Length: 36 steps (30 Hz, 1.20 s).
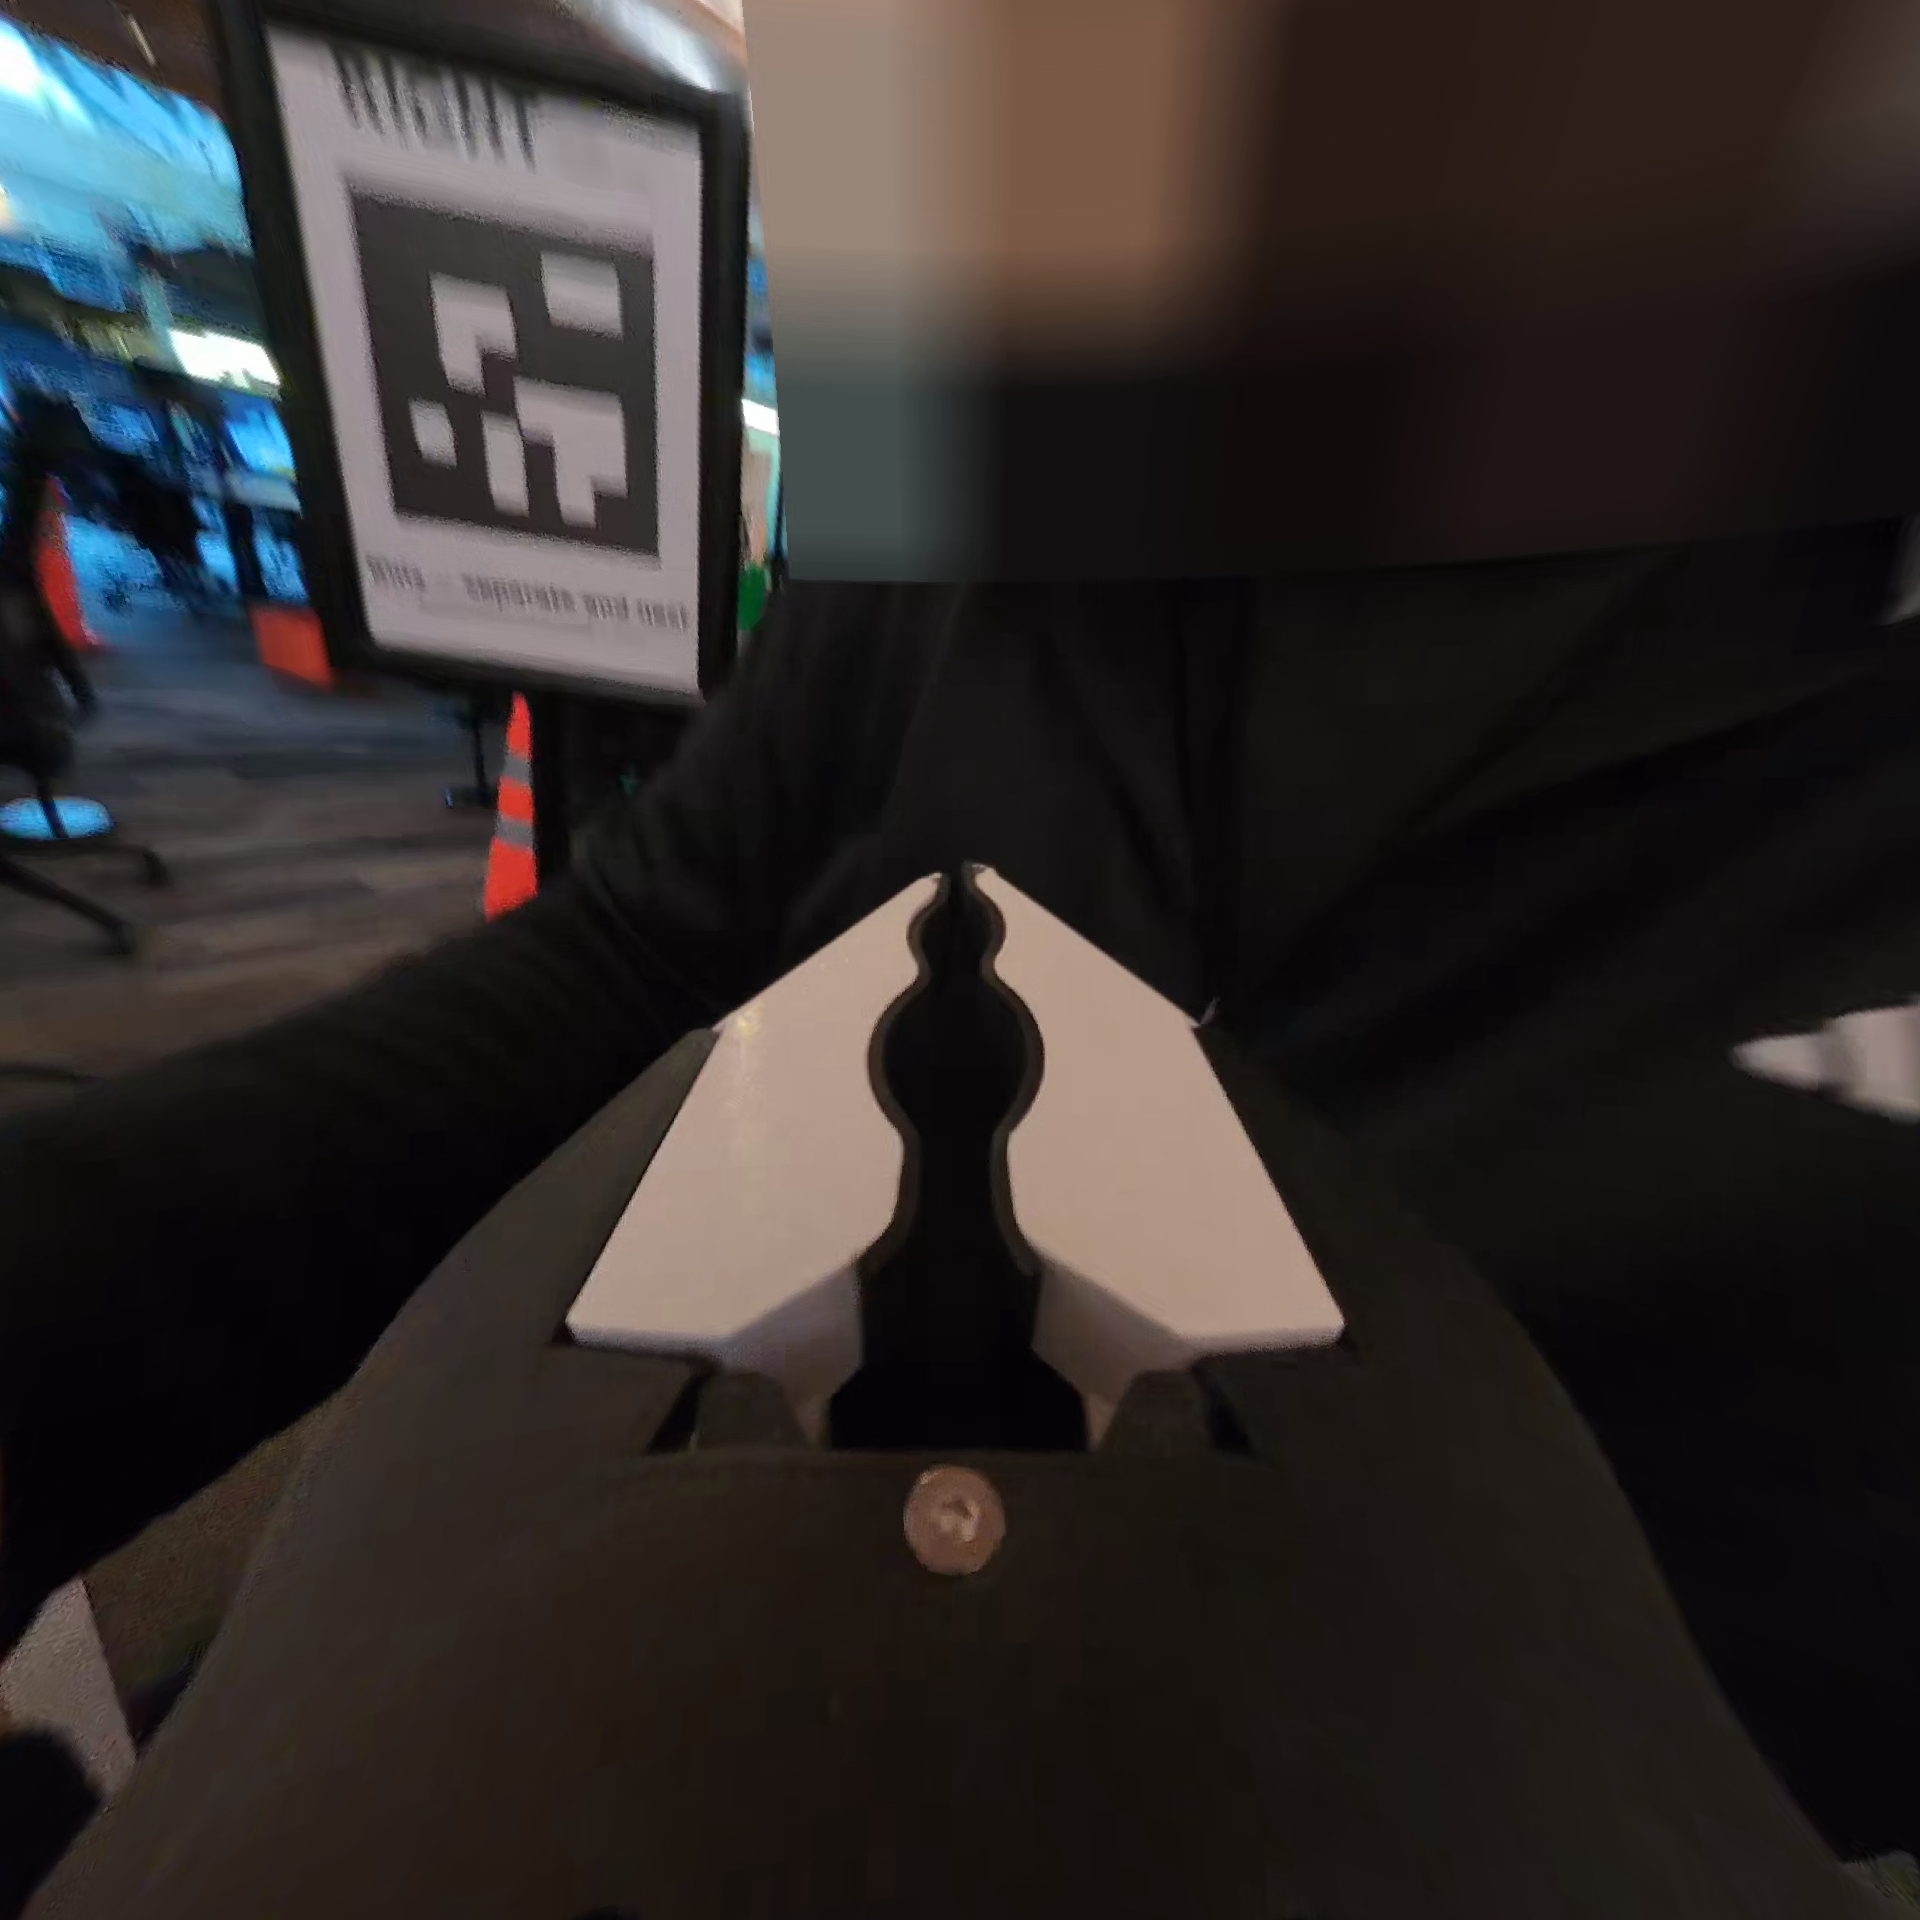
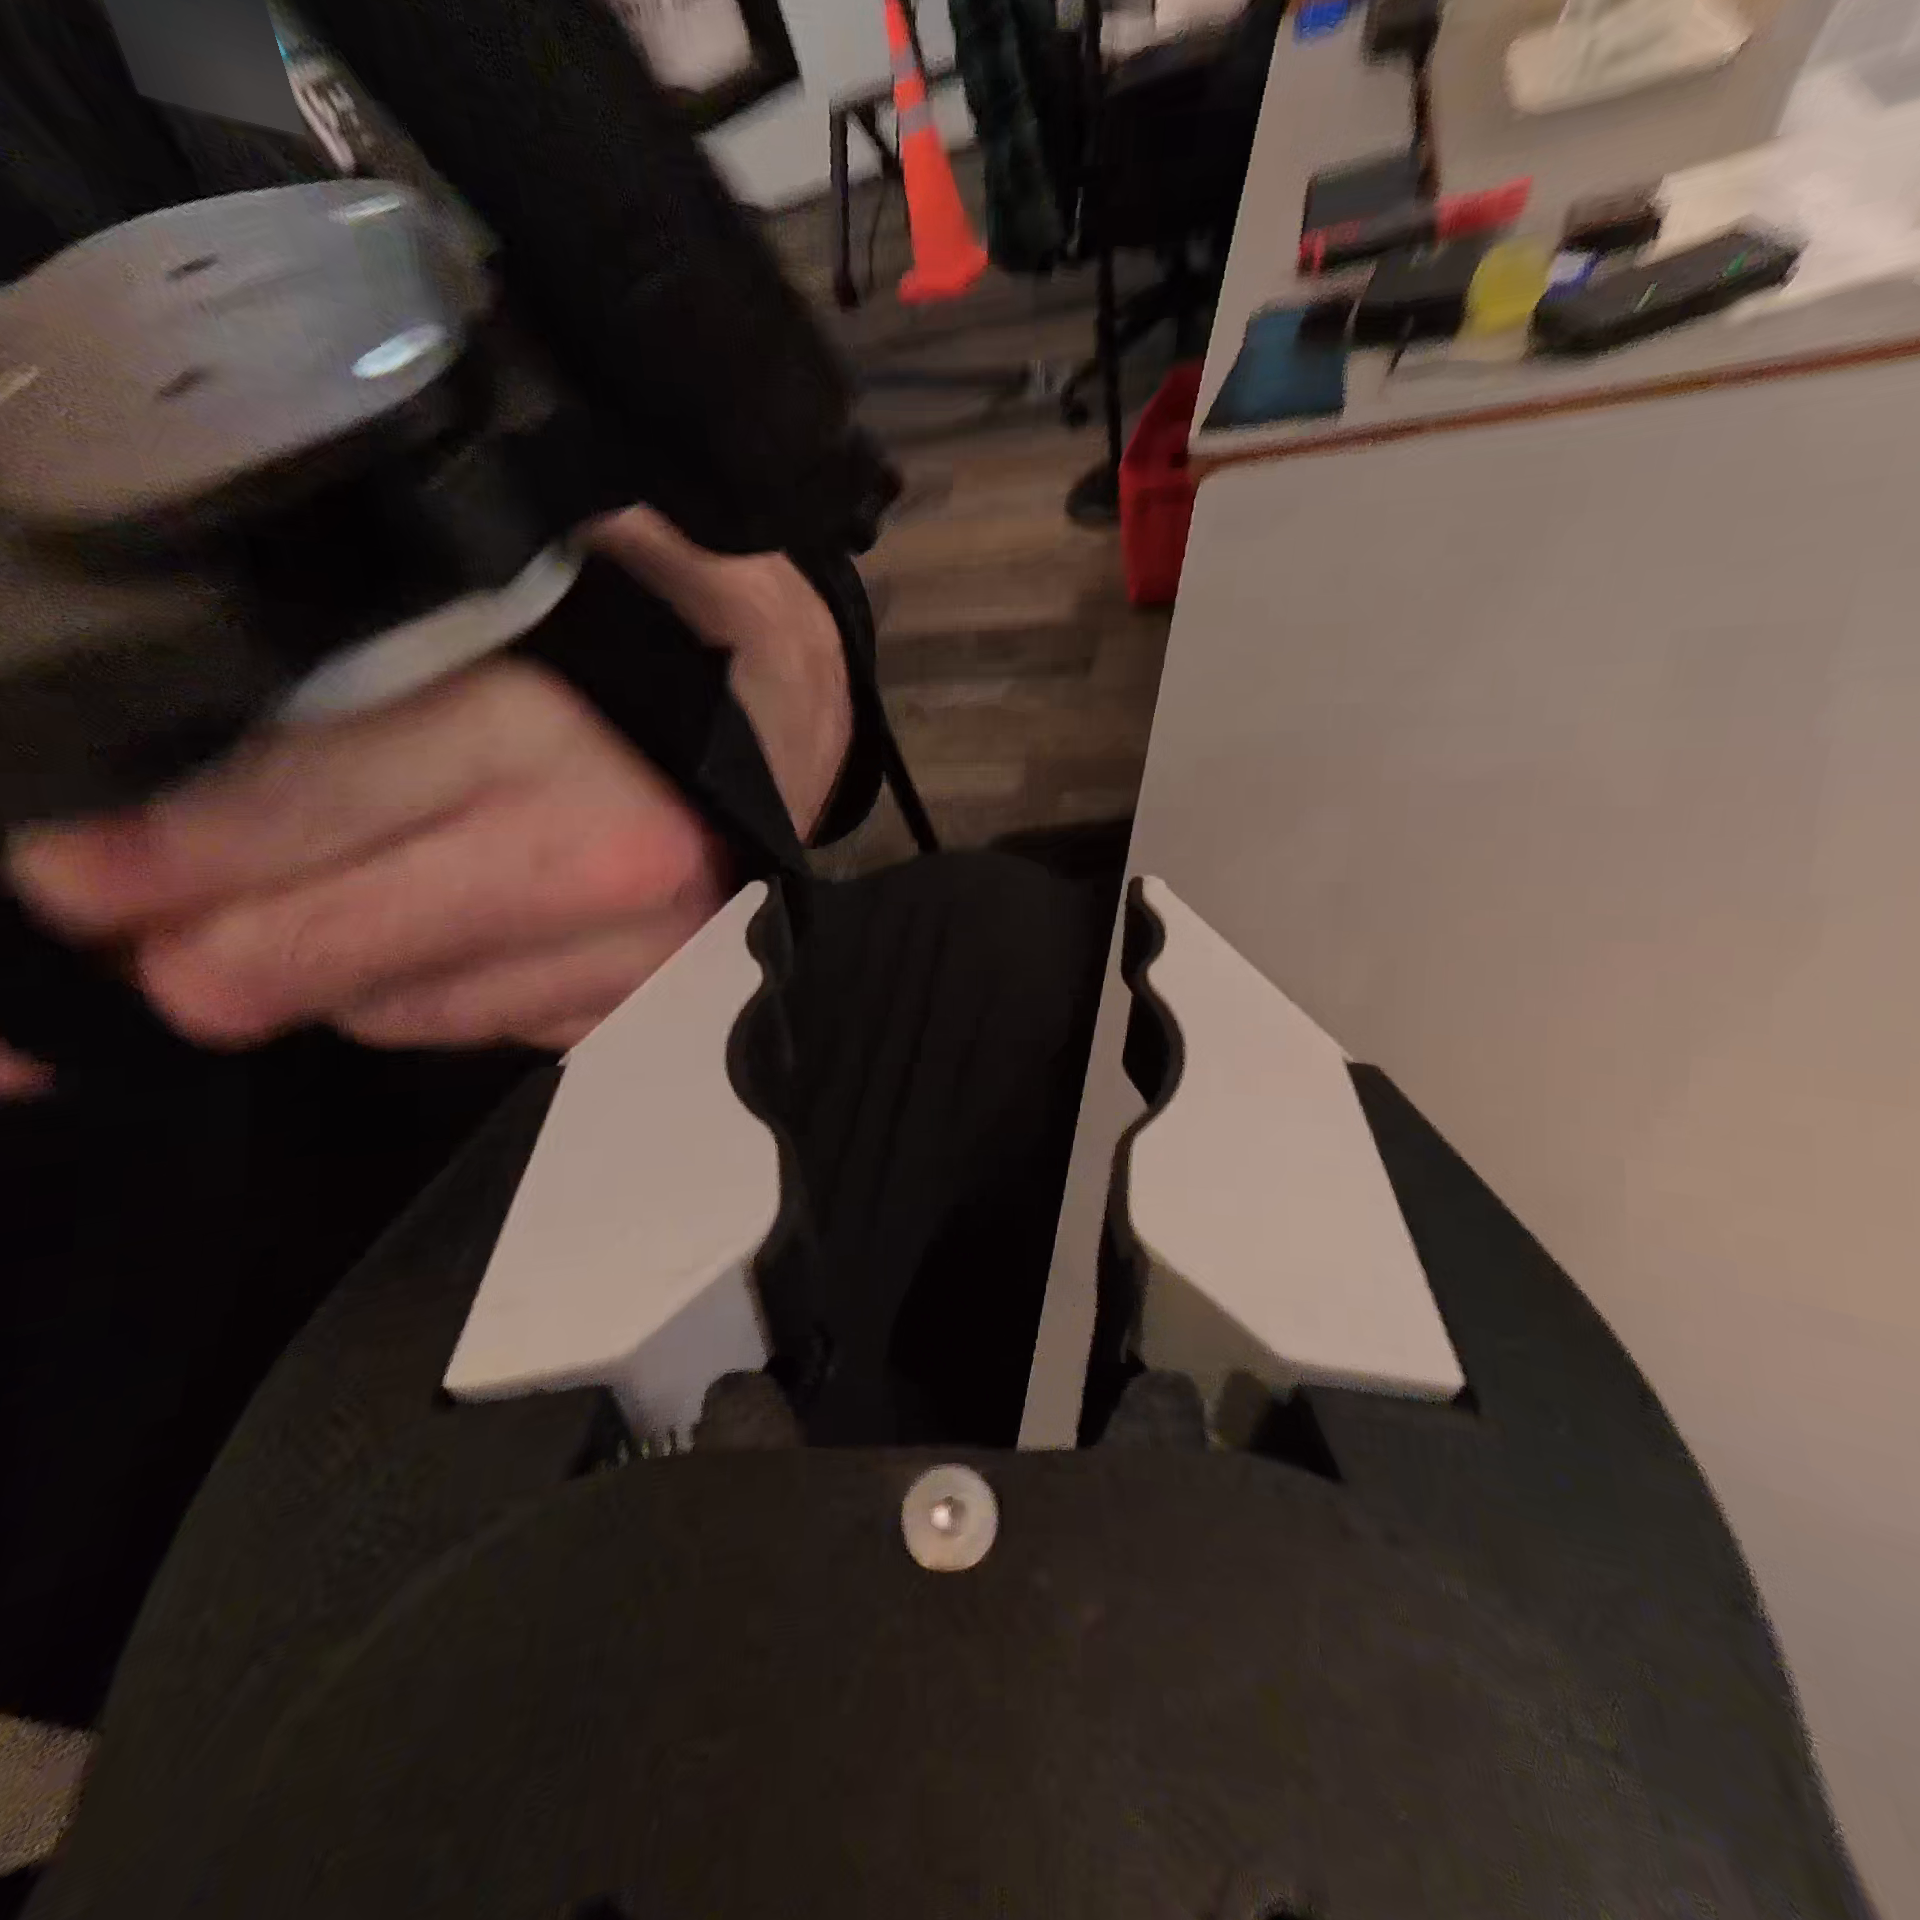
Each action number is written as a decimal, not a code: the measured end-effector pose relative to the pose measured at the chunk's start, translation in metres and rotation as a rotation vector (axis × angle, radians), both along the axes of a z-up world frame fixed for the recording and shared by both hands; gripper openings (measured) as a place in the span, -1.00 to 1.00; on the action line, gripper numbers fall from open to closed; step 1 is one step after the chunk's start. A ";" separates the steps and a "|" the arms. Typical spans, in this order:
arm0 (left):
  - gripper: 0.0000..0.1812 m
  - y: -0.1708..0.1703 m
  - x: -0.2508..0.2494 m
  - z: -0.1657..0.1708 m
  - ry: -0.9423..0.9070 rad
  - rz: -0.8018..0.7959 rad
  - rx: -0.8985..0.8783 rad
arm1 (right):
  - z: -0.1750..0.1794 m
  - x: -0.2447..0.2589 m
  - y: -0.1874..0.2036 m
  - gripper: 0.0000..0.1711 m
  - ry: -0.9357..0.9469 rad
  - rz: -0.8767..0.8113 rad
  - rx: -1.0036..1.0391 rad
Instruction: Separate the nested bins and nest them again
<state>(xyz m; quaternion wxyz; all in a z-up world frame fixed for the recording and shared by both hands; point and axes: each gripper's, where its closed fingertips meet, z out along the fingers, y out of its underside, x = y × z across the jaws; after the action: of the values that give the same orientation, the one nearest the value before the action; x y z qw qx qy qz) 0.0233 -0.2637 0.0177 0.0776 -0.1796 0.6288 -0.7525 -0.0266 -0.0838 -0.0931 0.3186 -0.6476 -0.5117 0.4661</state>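
Note:
No bins show in either view. My left gripper (image 1: 961, 881) is shut, its white fingertips meet with nothing between them, and it points at a person's dark clothing (image 1: 1247, 790). My right gripper (image 2: 948, 904) is open with nothing in its grasp; dark fabric (image 2: 935, 1039) lies beyond the gap. The edge of a white table panel (image 2: 1455, 831) runs just inside its right finger (image 2: 1226, 1039). In the right wrist view the other gripper's body (image 2: 239, 436) shows blurred at upper left, held by a hand (image 2: 416, 883).
A framed white board with a black square marker (image 1: 509, 374) stands at upper left. Orange cones (image 1: 511, 821) (image 2: 930, 187) stand on the wooden floor. The white table's top (image 2: 1558, 343) carries several small items, and a red crate (image 2: 1158, 488) sits beside it.

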 end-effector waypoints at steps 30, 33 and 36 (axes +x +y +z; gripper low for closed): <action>-0.63 0.190 0.052 -0.020 0.105 0.928 -0.176 | 0.145 0.006 -0.082 -0.19 0.615 0.224 0.215; -0.81 0.182 0.050 -0.012 0.076 0.897 -0.199 | 0.146 -0.003 -0.086 0.08 0.594 0.215 0.212; -0.87 0.175 0.049 -0.008 0.068 0.851 -0.247 | 0.151 -0.006 -0.093 0.27 0.609 0.237 0.168</action>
<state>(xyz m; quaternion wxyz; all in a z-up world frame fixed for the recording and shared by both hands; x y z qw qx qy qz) 0.0718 -0.0885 0.0095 0.3377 -0.4553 0.4065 -0.7165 -0.0322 -0.1771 0.0582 0.4527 -0.3861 -0.5014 0.6282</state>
